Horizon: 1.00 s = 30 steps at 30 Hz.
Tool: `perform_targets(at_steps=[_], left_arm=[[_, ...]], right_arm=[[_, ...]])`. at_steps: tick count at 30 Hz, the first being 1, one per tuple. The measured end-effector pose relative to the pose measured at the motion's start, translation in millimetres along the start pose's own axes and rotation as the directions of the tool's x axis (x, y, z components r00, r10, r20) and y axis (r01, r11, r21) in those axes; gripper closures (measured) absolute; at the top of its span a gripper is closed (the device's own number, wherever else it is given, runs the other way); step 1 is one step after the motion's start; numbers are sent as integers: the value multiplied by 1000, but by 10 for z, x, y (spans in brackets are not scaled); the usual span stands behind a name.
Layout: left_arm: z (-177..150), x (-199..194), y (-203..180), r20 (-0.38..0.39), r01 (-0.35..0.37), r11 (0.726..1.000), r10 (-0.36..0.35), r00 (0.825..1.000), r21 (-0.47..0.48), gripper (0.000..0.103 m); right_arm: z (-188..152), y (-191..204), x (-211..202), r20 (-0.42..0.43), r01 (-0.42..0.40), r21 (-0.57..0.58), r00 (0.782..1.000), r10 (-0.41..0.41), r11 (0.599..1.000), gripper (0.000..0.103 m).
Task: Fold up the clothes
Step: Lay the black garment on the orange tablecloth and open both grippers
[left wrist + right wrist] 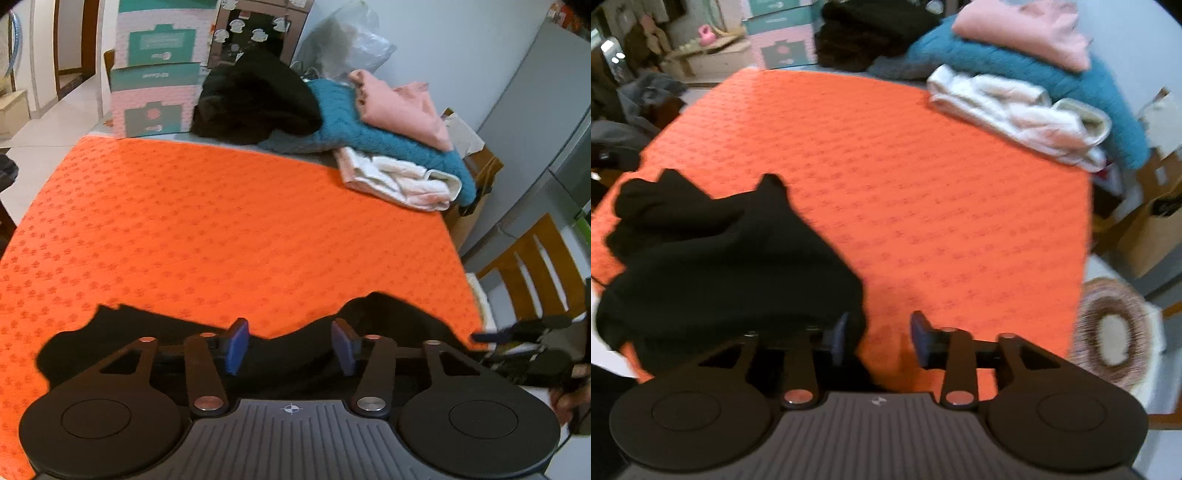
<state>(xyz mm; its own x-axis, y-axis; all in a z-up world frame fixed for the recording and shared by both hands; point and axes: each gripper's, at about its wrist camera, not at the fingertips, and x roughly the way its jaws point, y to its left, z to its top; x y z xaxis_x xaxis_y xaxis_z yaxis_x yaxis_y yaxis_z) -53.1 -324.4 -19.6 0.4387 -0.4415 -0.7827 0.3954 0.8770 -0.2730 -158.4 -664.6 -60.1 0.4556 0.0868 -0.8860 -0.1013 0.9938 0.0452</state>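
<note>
garment [731, 258] near edge of mat [923, 184] | folded pile [1015, 99] far right corner

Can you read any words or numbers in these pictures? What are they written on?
Nothing can be read for sure.
Pink and teal boxes: white print on the teal bands, upside down and too blurred to read.
Left tool: a small crosshair sign on its body, no words.
Right tool: a tiny blurred mark, unreadable.

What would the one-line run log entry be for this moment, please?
stage: pre-grasp | left gripper: open over black garment | right gripper: open beside it | orange mat
</note>
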Motion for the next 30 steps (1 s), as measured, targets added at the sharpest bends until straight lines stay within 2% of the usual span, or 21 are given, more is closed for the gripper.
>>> perform_targets(at_steps=[6,9,14,20,30], left_arm=[[-130,-55,233,-47,-22,995,26,999,96,41],[-226,-51,297,-71,-22,989,33,997,149,37],[-387,-3,400,-118,5,983,16,993,181,32],[-480,129,502,-134,-20,975,50,990,219,28],[-394,376,618,-120,-88,961,123,985,263,27]], right_arm=[[-47,14,-284,28,38,59,999,-40,998,50],[-145,89,-416,30,34,88,999,-37,995,50],[-340,326,-564,19,-1,95,1000,-1,996,45],[-526,652,-562,2,-7,87,1000,6,996,43],[-371,497,-447,10,63,101,998,-65,993,43]])
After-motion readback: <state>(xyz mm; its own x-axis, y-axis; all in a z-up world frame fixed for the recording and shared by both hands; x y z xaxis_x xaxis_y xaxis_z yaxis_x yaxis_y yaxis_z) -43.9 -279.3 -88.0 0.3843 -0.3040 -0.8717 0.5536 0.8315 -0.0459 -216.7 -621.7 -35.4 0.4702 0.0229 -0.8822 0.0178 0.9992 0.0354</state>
